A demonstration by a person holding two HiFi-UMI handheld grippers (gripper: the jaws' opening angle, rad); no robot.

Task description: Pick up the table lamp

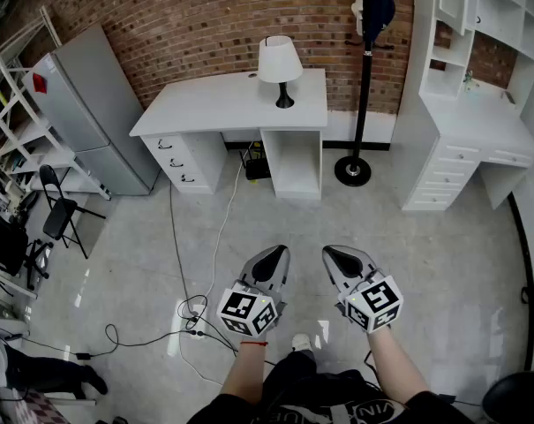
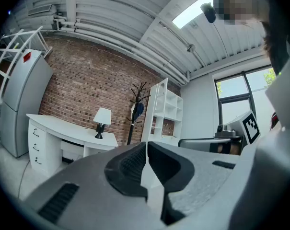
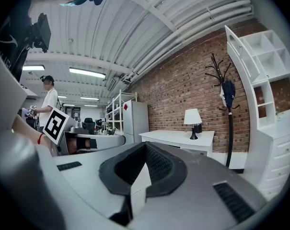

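Observation:
A table lamp (image 1: 280, 64) with a white shade and a black stem stands upright near the right end of a white desk (image 1: 222, 104) against the brick wall. The lamp (image 2: 102, 119) shows small and far off in the left gripper view, and the lamp (image 3: 192, 120) is likewise distant in the right gripper view. My left gripper (image 1: 272, 256) and right gripper (image 1: 337, 256) are held side by side over the floor, well short of the desk. Both point level toward it with jaws together and nothing between them.
A black coat stand (image 1: 364, 78) rises just right of the desk. A white shelf-and-drawer unit (image 1: 465, 140) fills the right side, a grey fridge (image 1: 94, 113) the left. Cables (image 1: 191, 312) trail across the floor by my left gripper. A folding chair (image 1: 59, 210) stands at left.

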